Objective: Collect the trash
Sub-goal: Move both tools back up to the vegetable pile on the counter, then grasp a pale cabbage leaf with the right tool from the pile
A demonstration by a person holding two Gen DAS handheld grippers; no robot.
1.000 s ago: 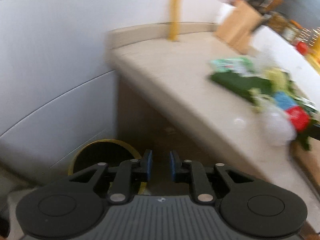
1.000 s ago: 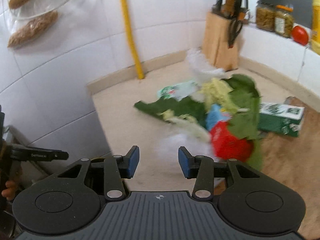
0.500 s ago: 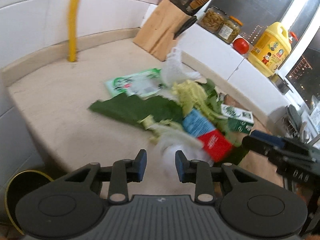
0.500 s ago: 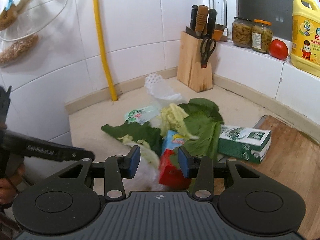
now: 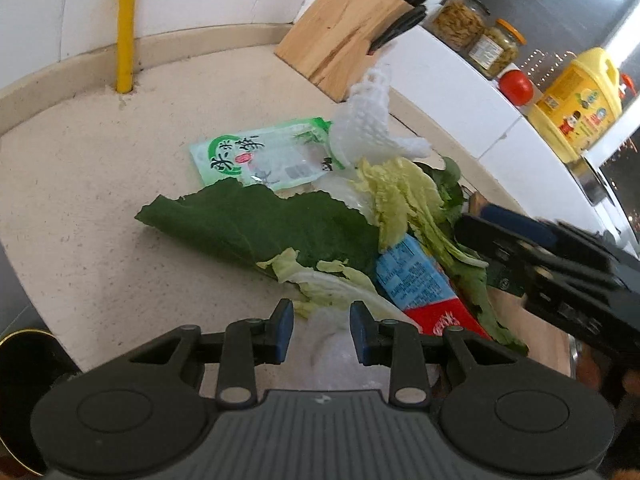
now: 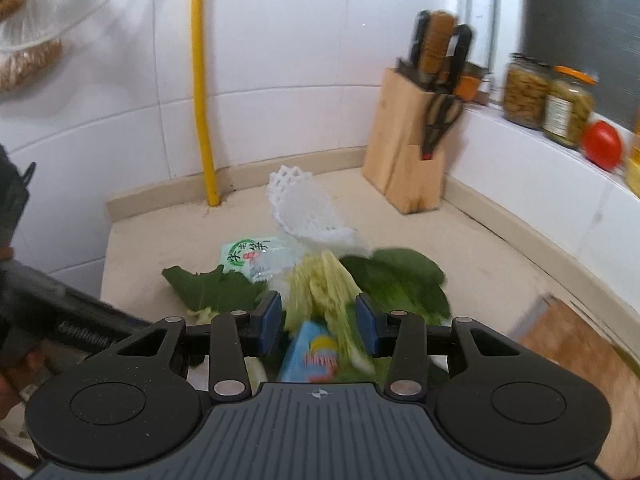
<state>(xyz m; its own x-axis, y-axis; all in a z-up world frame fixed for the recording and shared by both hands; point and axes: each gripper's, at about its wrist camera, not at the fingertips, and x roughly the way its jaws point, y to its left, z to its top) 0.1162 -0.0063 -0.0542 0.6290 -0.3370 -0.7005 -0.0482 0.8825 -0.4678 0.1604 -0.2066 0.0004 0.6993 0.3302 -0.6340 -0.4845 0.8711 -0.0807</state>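
Observation:
A trash pile lies on the beige counter (image 5: 80, 200): a dark green leaf (image 5: 272, 228), a green-and-white packet (image 5: 260, 156), a white foam net (image 5: 368, 128), pale cabbage leaves (image 5: 404, 196), a blue-and-red carton (image 5: 424, 284) and a crumpled white plastic bag (image 5: 336, 348). My left gripper (image 5: 322, 332) hovers open at the pile's near edge, with the white plastic below its gap and untouched. My right gripper (image 6: 318, 322) is open above the carton (image 6: 316, 352) and cabbage (image 6: 320, 284), gripping nothing. Its black frame (image 5: 560, 264) reaches in from the right in the left wrist view.
A wooden knife block (image 5: 344, 36) stands in the back corner beside a yellow pipe (image 5: 126, 28). Jars (image 5: 460, 20), a tomato (image 5: 516, 86) and a yellow bottle (image 5: 576, 104) line the sill. A cutting board (image 6: 576, 344) lies right of the pile. A black bin (image 5: 20, 352) sits below the counter's left edge.
The left gripper swung from the bin and counter side to over the pile, and its jaws widened. The right gripper moved in closer, over the carton and cabbage.

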